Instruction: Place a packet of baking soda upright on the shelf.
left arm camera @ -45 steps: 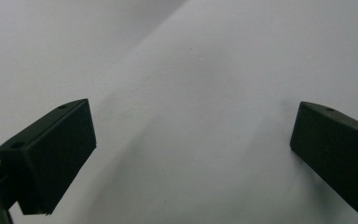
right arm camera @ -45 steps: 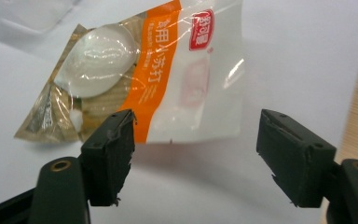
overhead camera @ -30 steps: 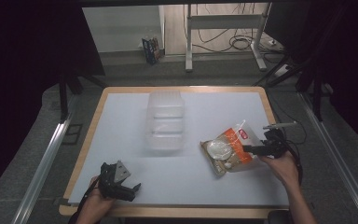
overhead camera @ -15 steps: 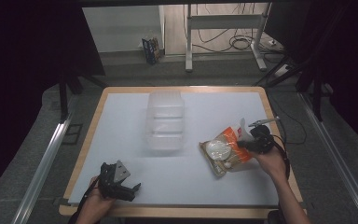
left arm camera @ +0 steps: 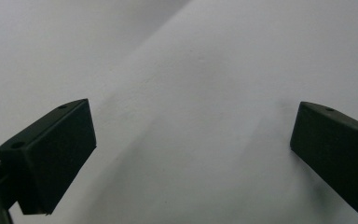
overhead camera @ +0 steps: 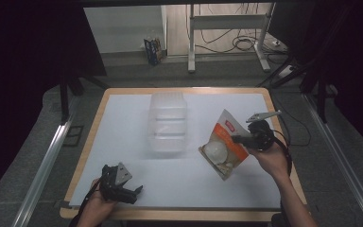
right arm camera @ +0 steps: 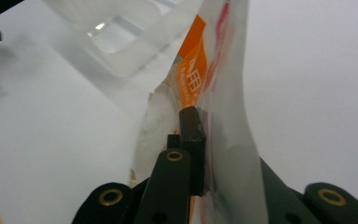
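Observation:
A clear plastic snack bag (overhead camera: 224, 144) with an orange label and white round pieces inside hangs tilted just above the white table (overhead camera: 123, 123) at the right. My right gripper (overhead camera: 237, 138) is shut on the bag's right edge; in the right gripper view the jaws (right arm camera: 195, 122) pinch the film of the bag (right arm camera: 192, 77) between them. My left gripper (overhead camera: 136, 194) rests at the table's front left corner, open. In the left gripper view its jaws (left arm camera: 193, 140) stand wide apart over bare tabletop.
A clear plastic container (overhead camera: 168, 123) lies in the middle of the table, left of the bag, and its corner is also seen in the right gripper view (right arm camera: 121, 42). The table has a wooden rim (overhead camera: 283, 142). Metal rails (overhead camera: 42, 168) run along both sides.
The right gripper moved left onto the bag, shut on its edge and lifted it, so the bag now hangs tilted instead of lying flat. The left gripper has not moved.

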`<state>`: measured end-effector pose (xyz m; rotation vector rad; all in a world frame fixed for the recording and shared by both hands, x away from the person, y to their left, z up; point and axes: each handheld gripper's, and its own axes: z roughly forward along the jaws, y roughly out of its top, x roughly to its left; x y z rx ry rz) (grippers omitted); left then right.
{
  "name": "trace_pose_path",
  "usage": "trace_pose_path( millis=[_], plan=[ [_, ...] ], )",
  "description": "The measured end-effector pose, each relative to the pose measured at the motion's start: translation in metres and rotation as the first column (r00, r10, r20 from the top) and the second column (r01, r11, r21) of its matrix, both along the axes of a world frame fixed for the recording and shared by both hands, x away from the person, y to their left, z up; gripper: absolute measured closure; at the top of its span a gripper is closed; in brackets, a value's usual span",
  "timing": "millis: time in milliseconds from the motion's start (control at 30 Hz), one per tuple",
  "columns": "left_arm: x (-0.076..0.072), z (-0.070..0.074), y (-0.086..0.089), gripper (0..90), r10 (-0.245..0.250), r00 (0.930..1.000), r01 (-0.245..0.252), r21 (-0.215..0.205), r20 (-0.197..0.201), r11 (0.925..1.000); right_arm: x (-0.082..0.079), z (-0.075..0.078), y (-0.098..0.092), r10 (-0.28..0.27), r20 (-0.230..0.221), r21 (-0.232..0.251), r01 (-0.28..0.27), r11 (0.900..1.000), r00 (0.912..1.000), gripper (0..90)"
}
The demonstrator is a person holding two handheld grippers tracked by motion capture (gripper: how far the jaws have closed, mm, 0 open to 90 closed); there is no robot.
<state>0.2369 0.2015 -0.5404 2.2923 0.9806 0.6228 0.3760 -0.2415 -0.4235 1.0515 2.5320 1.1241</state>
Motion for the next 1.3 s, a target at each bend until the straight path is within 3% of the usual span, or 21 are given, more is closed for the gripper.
trace_pose_path(
  millis=[300, 533, 967, 1300],
  plan=[
    [0.000, 0.000, 0.000, 0.0, 0.001, 1.0000, -0.001, -0.008, 0.000, 1.0000, -0.008, 0.021, 0.027, 0.068, 0.041, -0.062, -0.066, 0.996, 0.9968, 88.6],
    [0.000, 0.001, 0.001, 0.0, 0.001, 1.0000, -0.001, -0.034, -0.004, 0.9994, -0.006, 0.034, 0.035, 0.065, 0.075, -0.094, -0.057, 0.994, 0.9951, 88.6],
    [0.000, 0.002, 0.002, 0.0, 0.002, 1.0000, -0.002, -0.047, -0.006, 0.9989, 0.010, 0.063, 0.045, 0.070, 0.120, -0.075, -0.062, 0.995, 0.9903, 88.7],
    [0.001, 0.004, 0.004, 0.0, -0.004, 0.9998, 0.002, -0.106, -0.022, 0.9943, 0.027, 0.082, 0.067, 0.082, 0.145, -0.057, -0.074, 0.996, 0.9861, 88.7]
  ],
)
